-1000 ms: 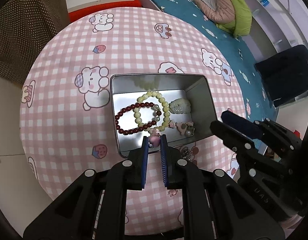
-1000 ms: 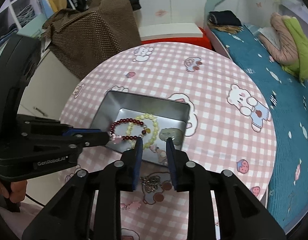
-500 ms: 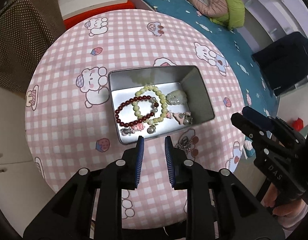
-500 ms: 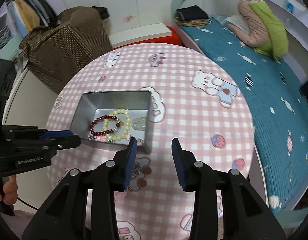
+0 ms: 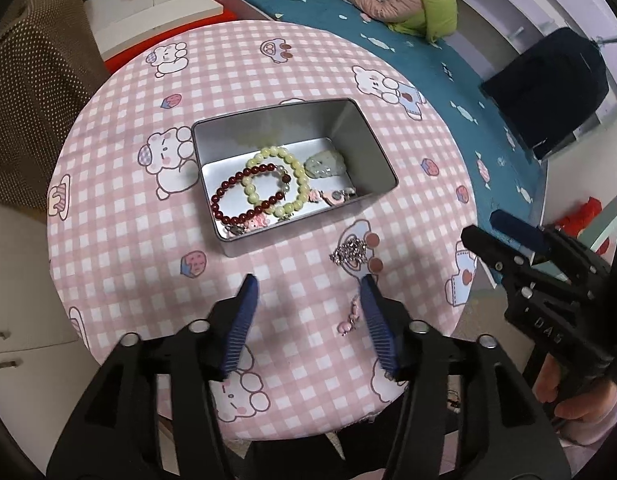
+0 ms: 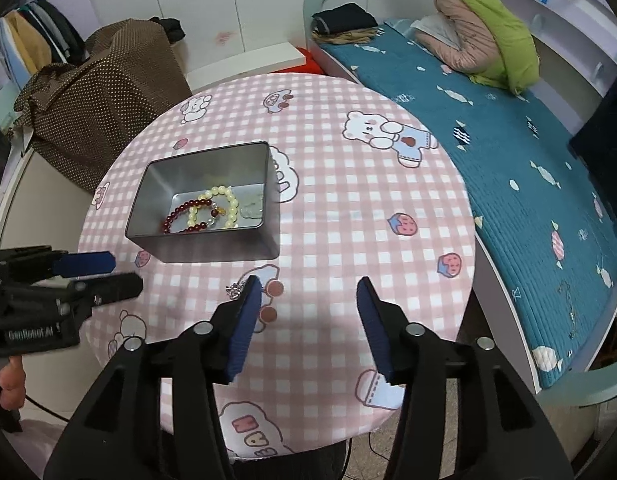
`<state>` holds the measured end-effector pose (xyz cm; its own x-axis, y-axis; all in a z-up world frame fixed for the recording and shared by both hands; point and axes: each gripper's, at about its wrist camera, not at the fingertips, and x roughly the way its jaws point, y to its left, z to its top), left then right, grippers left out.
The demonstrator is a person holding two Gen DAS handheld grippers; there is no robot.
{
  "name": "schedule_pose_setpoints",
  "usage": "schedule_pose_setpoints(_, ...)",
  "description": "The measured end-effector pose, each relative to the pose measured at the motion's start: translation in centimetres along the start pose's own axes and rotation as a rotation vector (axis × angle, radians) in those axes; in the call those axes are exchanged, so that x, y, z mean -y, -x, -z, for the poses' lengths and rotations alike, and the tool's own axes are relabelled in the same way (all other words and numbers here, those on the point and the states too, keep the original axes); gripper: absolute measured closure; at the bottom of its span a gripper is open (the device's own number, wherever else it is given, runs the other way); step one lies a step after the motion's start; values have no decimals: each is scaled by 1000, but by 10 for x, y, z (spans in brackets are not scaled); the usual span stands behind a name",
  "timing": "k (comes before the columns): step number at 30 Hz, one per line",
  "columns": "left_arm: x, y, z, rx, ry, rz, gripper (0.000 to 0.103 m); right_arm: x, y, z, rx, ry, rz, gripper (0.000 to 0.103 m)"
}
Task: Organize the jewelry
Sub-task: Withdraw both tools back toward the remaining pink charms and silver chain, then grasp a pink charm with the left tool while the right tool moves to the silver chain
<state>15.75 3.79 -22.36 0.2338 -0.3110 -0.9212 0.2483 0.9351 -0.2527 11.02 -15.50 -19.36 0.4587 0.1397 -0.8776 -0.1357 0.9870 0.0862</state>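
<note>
Both sets of jaws stand wide apart and hold nothing: your left gripper [image 5: 308, 300] hangs above the near part of the counter [image 5: 120, 208], and your right gripper [image 6: 308, 300] hovers over the pink checked cloth to the right of the metal tin [image 5: 382, 160].

The tin lies ahead of your left jaws, slightly to their left. Inside it lie a dark red bead bracelet [image 5: 228, 192], a pale yellow bead bracelet [image 5: 298, 178], a pale green pendant [image 5: 324, 164] and some small pink charms [image 5: 328, 196] along the near wall.

Two pieces are not yet put away. A silver chain [image 5: 348, 250] lies bunched on the cloth between the tin and your left jaws, just ahead of the right-hand jaw. A small pink charm piece [image 5: 350, 318] lies right beside that same jaw, on its inner side.

So the step in hand looks like the fetching of the next loose piece. Either one probably suits your left gripper. For the chain, lower the jaws so they straddle the heap, close on the thick of it so no loop slips free, then lift and carry it forward over the tin's near wall. The links are fine and loose, so expect them to dangle.
</note>
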Motion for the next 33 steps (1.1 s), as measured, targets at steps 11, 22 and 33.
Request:
schedule_pose_setpoints(11,15,-43,12,-108,77,-52,39,33,-20,-13,-39,87,-85,41)
schedule_pose_setpoints(22,40,-84,38,-167,104,-126,41,70,-42,-19,-90,156,-161,40)
schedule_pose_setpoints(33,51,-98,45,-158,138,-166,87,87,-52,-24,-104,180,-196,40)
